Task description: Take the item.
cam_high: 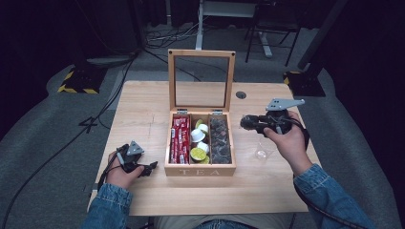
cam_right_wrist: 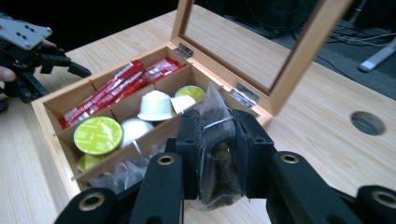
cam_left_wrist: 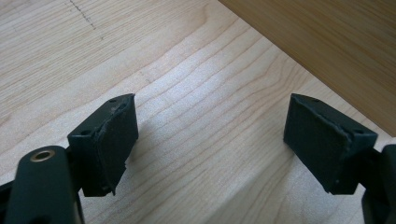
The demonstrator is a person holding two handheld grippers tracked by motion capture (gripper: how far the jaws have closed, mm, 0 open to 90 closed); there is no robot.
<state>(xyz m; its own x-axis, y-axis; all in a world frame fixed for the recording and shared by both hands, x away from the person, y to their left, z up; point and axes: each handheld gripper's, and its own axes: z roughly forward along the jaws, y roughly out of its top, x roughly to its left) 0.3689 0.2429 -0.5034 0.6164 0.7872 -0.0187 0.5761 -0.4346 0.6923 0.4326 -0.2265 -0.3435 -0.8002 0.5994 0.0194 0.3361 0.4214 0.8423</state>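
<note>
Tea box (cam_high: 200, 169) of pale wood stood at the middle of the bench (cam_high: 143, 100), its glass-paned lid (cam_high: 201, 80) raised upright at the back and the word "TEA" cut into its front wall. Far left on the bench, the left claw (cam_high: 149, 168) lay low in the person's left hand (cam_high: 122, 171), just beside the box's left front corner; in the left gripper view its jaws stood wide apart with bare wood between them and nothing held. Inside the box, the left compartment held red sachets (cam_high: 180, 139) with white print too small to read. The middle compartment held white capsules (cam_right_wrist: 155, 105), some showing lime-green foil tops (cam_right_wrist: 98, 135) whose faint lettering could not be made out. The right compartment held dark tea bags in clear wrap (cam_high: 220, 139). Right of the box, the right claw (cam_high: 247, 122) was raised above the bench in the right hand (cam_high: 289, 138), jaws closed on a clear tea bag (cam_right_wrist: 215, 154). Below it a small clear wrapper (cam_high: 261, 154) lay on the wood. A round cable hole (cam_high: 241, 95) sat near the far edge.
</note>
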